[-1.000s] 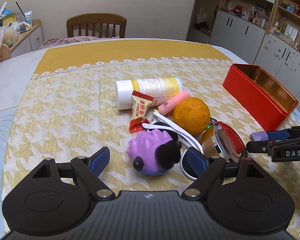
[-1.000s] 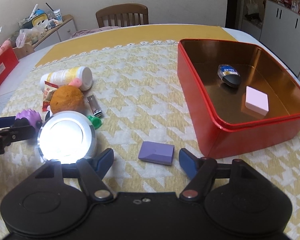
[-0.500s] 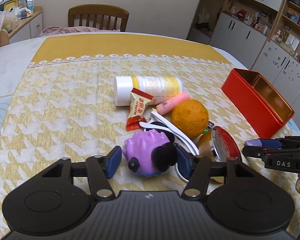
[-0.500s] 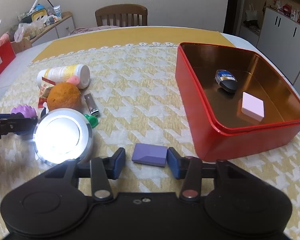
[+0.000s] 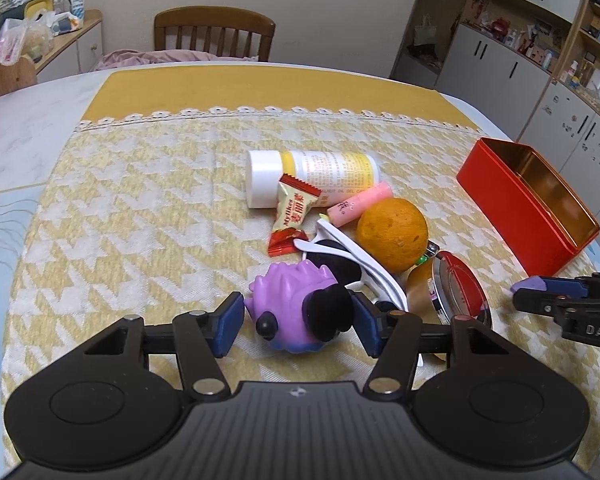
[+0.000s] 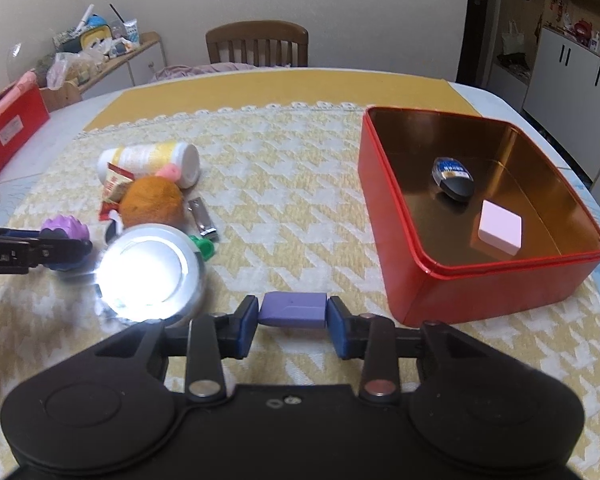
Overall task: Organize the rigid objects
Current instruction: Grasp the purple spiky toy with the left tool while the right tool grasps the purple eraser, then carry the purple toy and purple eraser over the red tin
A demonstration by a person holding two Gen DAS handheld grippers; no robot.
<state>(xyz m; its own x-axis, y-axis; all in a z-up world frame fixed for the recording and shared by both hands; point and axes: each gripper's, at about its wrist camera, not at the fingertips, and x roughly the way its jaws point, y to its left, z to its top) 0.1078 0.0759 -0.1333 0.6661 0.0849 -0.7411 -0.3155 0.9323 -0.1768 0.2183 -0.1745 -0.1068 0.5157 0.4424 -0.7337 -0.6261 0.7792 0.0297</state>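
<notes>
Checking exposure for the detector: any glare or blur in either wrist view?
Right wrist: the round silver lid is blown out white, detail lost; frame slightly soft. Left wrist: evenly lit and sharp, no glare, same lid seen edge-on; fisheye bends the table edges in both.

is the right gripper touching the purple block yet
Touching. In the right wrist view both pads of the right gripper press the ends of the purple block, with no gap on either side.

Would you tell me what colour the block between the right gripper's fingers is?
Purple; the block in the right gripper shows best in the right wrist view.
</notes>
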